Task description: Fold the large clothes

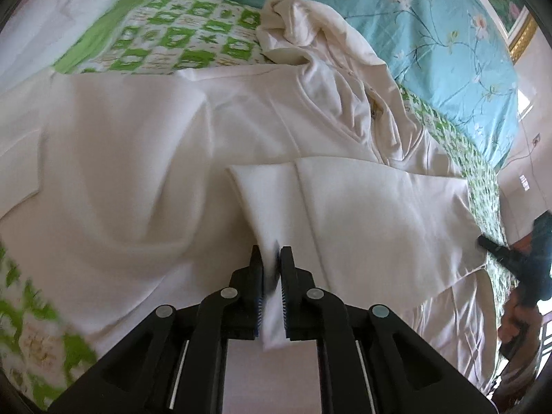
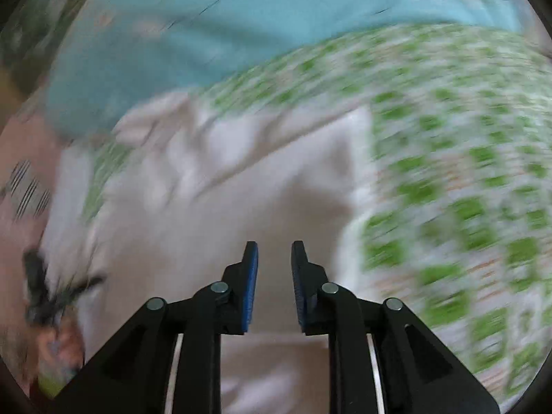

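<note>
A large cream-white garment (image 1: 145,158) lies spread on the bed, its hood (image 1: 310,27) bunched at the far end. My left gripper (image 1: 270,258) is shut on a folded strip of the garment, a sleeve or hem (image 1: 265,200), and holds it lifted above the body of the cloth. In the blurred right wrist view the same garment (image 2: 241,186) lies below my right gripper (image 2: 274,252), which is open and empty above it. The right gripper also shows at the right edge of the left wrist view (image 1: 510,255).
The bed has a green and white checked sheet (image 1: 179,34) and a turquoise flowered quilt (image 1: 431,34) beyond the garment. A white pillow (image 1: 51,17) lies at the far left. A framed picture (image 1: 500,3) hangs at the upper right.
</note>
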Tool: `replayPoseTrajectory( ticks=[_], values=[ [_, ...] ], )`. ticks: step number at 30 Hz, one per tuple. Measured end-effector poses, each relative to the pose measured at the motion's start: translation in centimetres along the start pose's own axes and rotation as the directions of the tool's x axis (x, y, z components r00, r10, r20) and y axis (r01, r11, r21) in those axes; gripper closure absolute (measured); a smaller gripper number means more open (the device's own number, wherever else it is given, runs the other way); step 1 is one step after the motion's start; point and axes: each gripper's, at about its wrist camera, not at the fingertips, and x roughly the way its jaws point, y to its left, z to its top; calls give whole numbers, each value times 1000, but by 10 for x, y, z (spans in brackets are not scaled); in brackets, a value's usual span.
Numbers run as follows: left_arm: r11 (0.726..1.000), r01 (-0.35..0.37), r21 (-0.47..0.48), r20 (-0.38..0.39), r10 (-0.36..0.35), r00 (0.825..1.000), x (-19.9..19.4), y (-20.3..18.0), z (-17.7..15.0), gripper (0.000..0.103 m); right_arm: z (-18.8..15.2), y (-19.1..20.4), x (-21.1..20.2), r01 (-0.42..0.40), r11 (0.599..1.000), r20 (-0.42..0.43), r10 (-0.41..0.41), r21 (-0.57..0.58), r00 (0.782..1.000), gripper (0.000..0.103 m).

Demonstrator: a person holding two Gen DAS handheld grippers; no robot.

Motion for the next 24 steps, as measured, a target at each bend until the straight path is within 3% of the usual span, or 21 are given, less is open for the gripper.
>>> replayPoseTrajectory(
  ticks=[1, 2, 3, 4, 6, 8, 10, 14, 17, 19, 21, 24],
  values=[
    [1000, -10, -8, 16, 10, 1000, -12, 5, -3, 94, -7, 4, 9, 3, 1000, -41, -4, -8, 999, 73],
    [1000, -22, -14, 31, 22, 999, -22, 10, -5, 93, -12, 4, 19, 58, 998, -75, -59, -15, 995, 73],
    [999, -41, -20, 48, 42, 998, -33, 17, -6, 86, -17, 1, 25, 118, 993, -90, -118, -12, 989, 74],
    [998, -65, -25, 69, 66, 995, -46, 24, -6, 79, -20, -6, 22, 97, 995, -68, -95, 27, 993, 74],
    [986, -162, -35, 122, 165, 979, -70, 45, -1, 40, -22, -10, 10, 75, 993, -52, -71, 88, 996, 73],
    [954, -298, -48, 148, 301, 942, -83, 68, 10, 27, -25, -1, -7, 32, 997, -18, -31, 72, 999, 71],
    [924, -378, -53, 140, 381, 914, -84, 91, 23, 21, -31, 8, -18, -13, 998, -6, 13, 57, 1000, 62],
    [899, -438, 7, 51, 437, 898, -51, 121, 41, 21, -41, 31, -16, -66, 997, -22, 67, 45, 997, 61],
    [869, -491, 59, -4, 492, 871, -23, 135, 42, 19, -44, 49, -8, -101, 994, -51, 104, 51, 993, 61],
    [876, -479, 48, 25, 479, 878, -24, 140, 44, 33, -47, 54, -5, -107, 993, -64, 109, 45, 992, 61],
    [893, -451, 18, 32, 450, 892, -35, 145, 48, 95, -50, 60, -4, -111, 993, -71, 114, 37, 991, 61],
    [925, -380, -28, 56, 381, 923, -51, 140, 46, 96, -48, 64, 2, -115, 993, -68, 117, 29, 991, 61]
  ],
)
